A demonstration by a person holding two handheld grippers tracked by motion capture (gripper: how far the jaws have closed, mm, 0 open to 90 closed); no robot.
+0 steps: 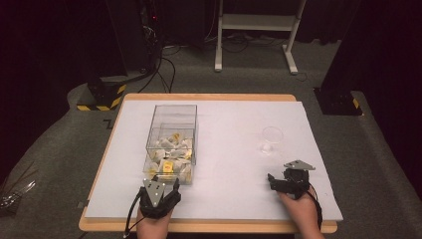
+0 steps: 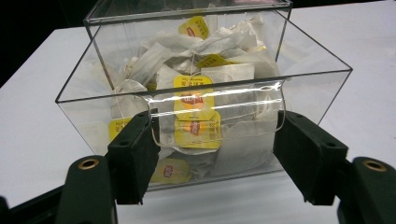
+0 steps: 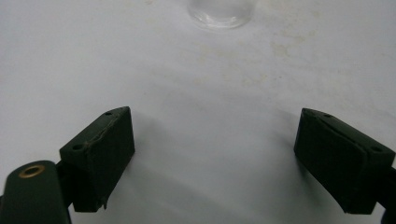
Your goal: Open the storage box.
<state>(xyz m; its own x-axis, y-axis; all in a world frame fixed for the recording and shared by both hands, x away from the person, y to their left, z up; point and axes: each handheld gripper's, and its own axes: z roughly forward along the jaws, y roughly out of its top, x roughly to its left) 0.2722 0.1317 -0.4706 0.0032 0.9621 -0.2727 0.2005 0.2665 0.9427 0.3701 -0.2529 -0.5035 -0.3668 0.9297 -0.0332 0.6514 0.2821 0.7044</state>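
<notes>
A clear plastic box [image 1: 172,115] stands left of the middle of the white table top. It holds several tea bags [image 1: 170,152] with yellow tags. My left gripper [image 1: 163,180] sits just in front of the box near the table's front edge, jaws wide open. In the left gripper view, the left gripper [image 2: 217,122] faces the box's [image 2: 317,88] front wall, with the tea bags [image 2: 194,100] behind it and nothing between the pads. My right gripper [image 1: 284,175] rests at the front right, open and empty. A clear glass [image 1: 272,139] stands beyond it, and the right gripper [image 3: 215,121] points toward the glass [image 3: 222,11].
The white board [image 1: 234,179] lies on a wooden table with a rim [image 1: 209,97] showing around it. Grey carpet surrounds the table. A white frame's legs [image 1: 291,55] and a black stand with yellow stripes [image 1: 102,97] are on the floor behind.
</notes>
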